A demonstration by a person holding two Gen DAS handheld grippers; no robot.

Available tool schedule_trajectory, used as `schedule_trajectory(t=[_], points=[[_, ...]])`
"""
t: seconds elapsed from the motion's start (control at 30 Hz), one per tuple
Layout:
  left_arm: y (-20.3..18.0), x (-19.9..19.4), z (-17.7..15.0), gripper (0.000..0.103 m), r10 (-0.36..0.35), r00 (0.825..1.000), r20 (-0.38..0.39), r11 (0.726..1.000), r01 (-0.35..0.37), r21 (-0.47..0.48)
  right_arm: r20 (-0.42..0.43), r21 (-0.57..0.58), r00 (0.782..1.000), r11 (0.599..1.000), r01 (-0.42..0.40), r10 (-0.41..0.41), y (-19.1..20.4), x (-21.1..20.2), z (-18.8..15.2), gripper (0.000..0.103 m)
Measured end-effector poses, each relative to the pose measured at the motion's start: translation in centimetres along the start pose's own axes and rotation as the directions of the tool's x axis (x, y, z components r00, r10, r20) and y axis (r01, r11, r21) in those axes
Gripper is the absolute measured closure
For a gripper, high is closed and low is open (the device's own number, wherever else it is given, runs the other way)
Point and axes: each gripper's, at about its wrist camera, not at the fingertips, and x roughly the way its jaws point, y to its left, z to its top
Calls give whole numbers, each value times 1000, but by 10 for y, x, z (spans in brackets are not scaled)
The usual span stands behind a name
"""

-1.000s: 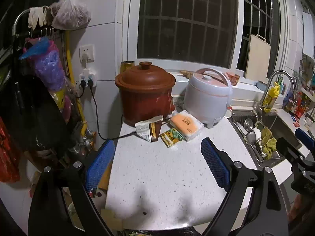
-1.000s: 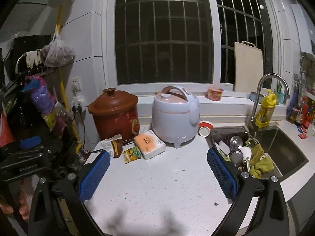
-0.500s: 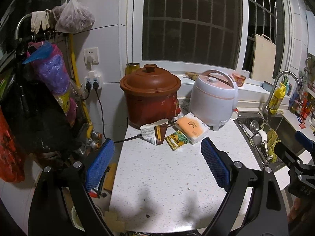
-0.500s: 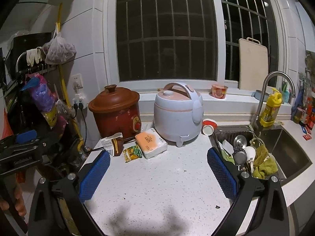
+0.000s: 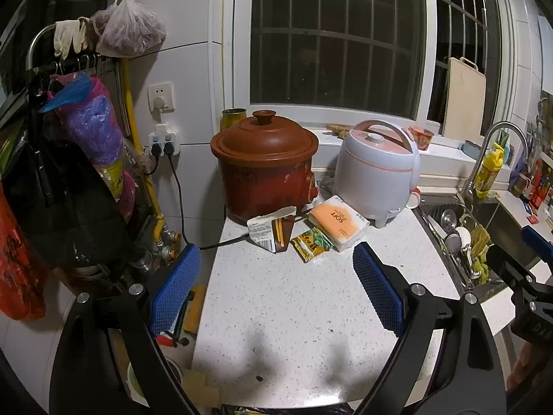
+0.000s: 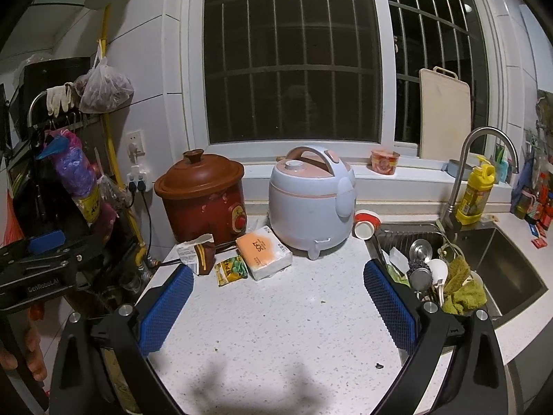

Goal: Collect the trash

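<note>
On the white speckled counter (image 5: 297, 314) lie a torn brown-and-white carton (image 5: 272, 230), a yellow-green snack wrapper (image 5: 311, 243) and an orange-topped tissue pack (image 5: 338, 223), all in front of the brown clay pot (image 5: 264, 162). They also show in the right wrist view: carton (image 6: 197, 254), wrapper (image 6: 231, 269), tissue pack (image 6: 264, 252). My left gripper (image 5: 276, 290) is open and empty, well short of the trash. My right gripper (image 6: 276, 306) is open and empty above the counter (image 6: 276, 321).
A white rice cooker (image 6: 311, 197) stands beside the pot (image 6: 204, 193). A sink (image 6: 484, 259) full of utensils lies at the right, with a faucet (image 6: 480, 159) and yellow bottle (image 6: 475, 190). Bags hang on a rack (image 5: 79, 131) at the left. A power cord (image 5: 179, 200) crosses the counter's edge.
Both grippers have drawn back and risen a little, so the pot, cooker and trash sit slightly farther off. Both stay open and empty.
</note>
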Motion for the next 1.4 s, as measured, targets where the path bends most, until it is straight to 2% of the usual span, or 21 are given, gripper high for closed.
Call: schedule_trajectory(t=[1.27, 1.4], points=[[-1, 4, -7, 16, -10, 1000, -12, 1000, 10, 18, -13, 17, 1000, 1000, 11, -11, -5, -2, -3, 6], [0, 7, -6, 16, -30, 999, -18, 999, 30, 22, -21, 22, 1000, 1000, 17, -16, -6, -1, -6, 5]])
